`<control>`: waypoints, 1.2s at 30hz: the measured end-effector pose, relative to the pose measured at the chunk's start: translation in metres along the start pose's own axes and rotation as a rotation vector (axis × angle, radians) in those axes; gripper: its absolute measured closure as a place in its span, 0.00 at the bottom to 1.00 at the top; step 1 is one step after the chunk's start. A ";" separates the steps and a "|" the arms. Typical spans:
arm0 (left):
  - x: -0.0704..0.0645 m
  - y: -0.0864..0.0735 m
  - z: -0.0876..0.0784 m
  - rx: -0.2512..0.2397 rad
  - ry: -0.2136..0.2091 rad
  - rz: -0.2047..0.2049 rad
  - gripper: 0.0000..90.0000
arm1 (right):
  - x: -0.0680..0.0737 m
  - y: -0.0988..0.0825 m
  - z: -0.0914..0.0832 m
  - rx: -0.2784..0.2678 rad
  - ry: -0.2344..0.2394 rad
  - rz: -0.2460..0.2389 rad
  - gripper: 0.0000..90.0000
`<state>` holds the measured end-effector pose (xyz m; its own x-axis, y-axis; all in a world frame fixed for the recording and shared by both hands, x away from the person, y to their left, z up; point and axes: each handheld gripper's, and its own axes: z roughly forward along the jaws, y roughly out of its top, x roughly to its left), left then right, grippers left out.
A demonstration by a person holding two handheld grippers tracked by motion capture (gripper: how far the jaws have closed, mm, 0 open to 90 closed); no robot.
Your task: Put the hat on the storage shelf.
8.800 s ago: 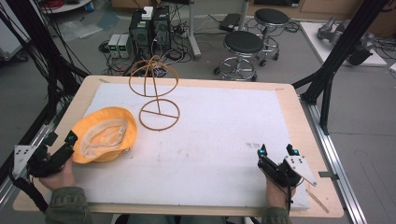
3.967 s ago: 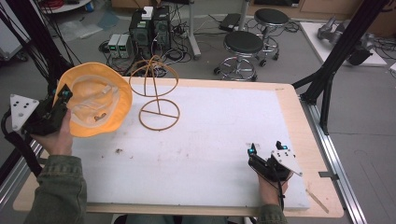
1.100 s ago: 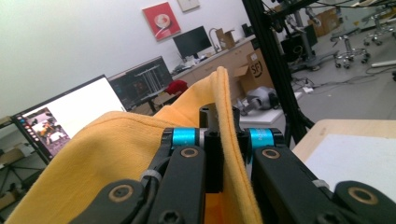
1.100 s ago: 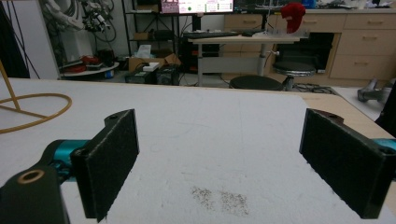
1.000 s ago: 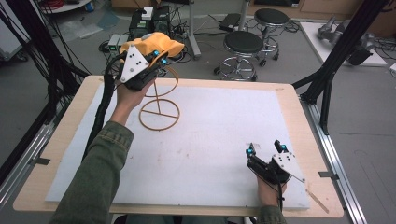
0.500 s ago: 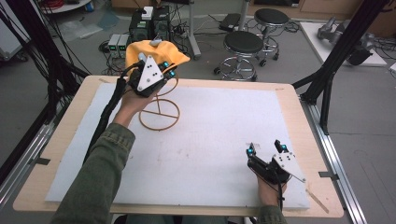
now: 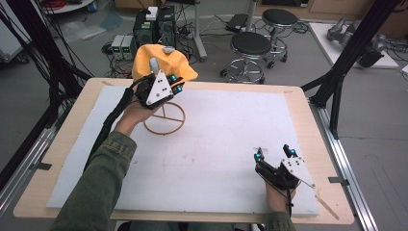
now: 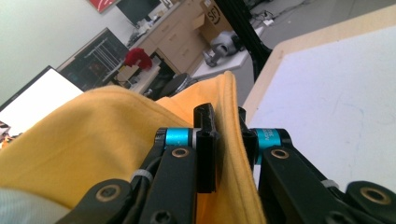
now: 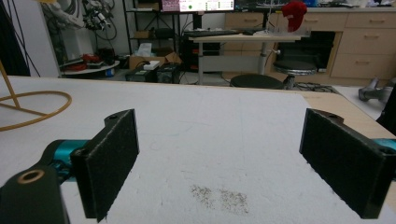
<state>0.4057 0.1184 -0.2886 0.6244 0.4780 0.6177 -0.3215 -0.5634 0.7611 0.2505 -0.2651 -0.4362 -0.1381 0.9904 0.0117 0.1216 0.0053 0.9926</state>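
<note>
The left gripper (image 7: pixel 176 87) pinches the hat (image 7: pixel 161 61) brim at upper left, its jaws just easing, over the stand (image 7: pixel 164 118); its own view shows brim (image 8: pixel 233 140) between pads

Grey floor past the table's far edge, two black round stools (image 7: pixel 252 45) and (image 7: pixel 280 18) on chrome bases. Electronics boxes (image 7: pixel 155 26) with tangled cables sit left; wood drawer cabinets (image 9: pixel 362 44) line the back wall
</note>
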 end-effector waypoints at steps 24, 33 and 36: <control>0.000 -0.016 -0.024 -0.044 -0.006 -0.094 0.63 | 0.003 0.001 -0.001 -0.009 -0.013 -0.035 0.12; -0.003 -0.018 -0.043 -0.123 0.015 -0.148 0.48 | 0.004 0.001 0.000 -0.006 -0.017 -0.029 0.12; -0.003 -0.016 -0.051 -0.160 0.017 -0.159 0.48 | 0.004 0.001 0.000 -0.005 -0.017 -0.034 0.12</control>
<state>0.3724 0.1605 -0.2921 0.6650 0.5640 0.4897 -0.3297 -0.3666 0.8700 0.2505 -0.2614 -0.4350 -0.1256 0.9918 -0.0245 0.1125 0.0387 0.9929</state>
